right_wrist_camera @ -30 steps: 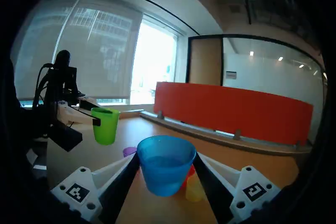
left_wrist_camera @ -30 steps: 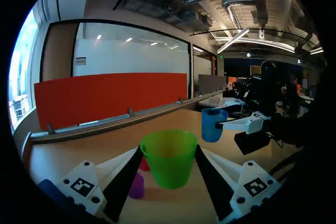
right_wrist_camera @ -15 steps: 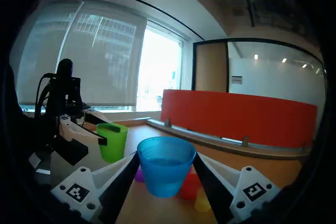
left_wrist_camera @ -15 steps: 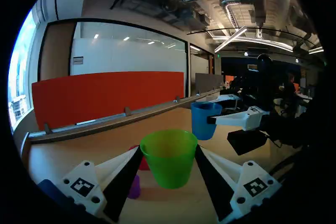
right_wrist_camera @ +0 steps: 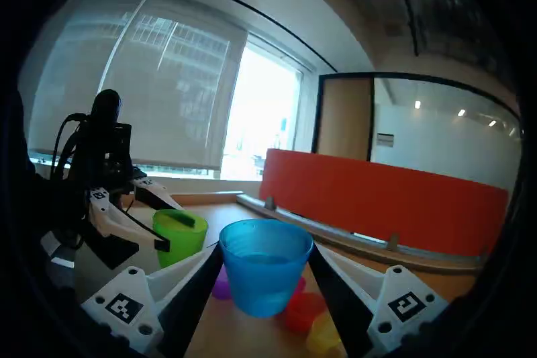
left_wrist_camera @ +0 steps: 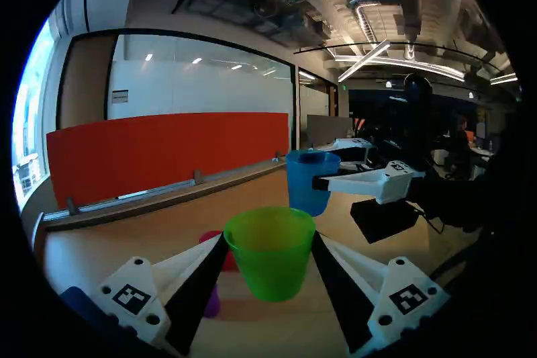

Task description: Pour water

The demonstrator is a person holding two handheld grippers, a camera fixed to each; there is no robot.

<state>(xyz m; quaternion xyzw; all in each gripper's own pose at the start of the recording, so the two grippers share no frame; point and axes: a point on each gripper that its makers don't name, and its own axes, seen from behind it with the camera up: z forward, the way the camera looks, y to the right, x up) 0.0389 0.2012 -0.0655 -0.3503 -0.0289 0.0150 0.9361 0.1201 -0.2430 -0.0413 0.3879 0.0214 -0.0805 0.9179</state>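
The left gripper (left_wrist_camera: pixel 270 242) has its fingers clamped on the empty green cup (left_wrist_camera: pixel 270 260). The right gripper (right_wrist_camera: pixel 266 250) has its fingers clamped on the upright blue cup (right_wrist_camera: pixel 265 281) of water, near the green cup's right and above the surface (left_wrist_camera: pixel 127 244). This looks like the pre-pour approach; next, bring the blue rim over the green cup and tilt.

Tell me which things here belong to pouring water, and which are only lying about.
For the job: blue cup with water, in the right gripper; green cup, in the left gripper.
Lying about: red cup, purple cup and yellow cup on the table.
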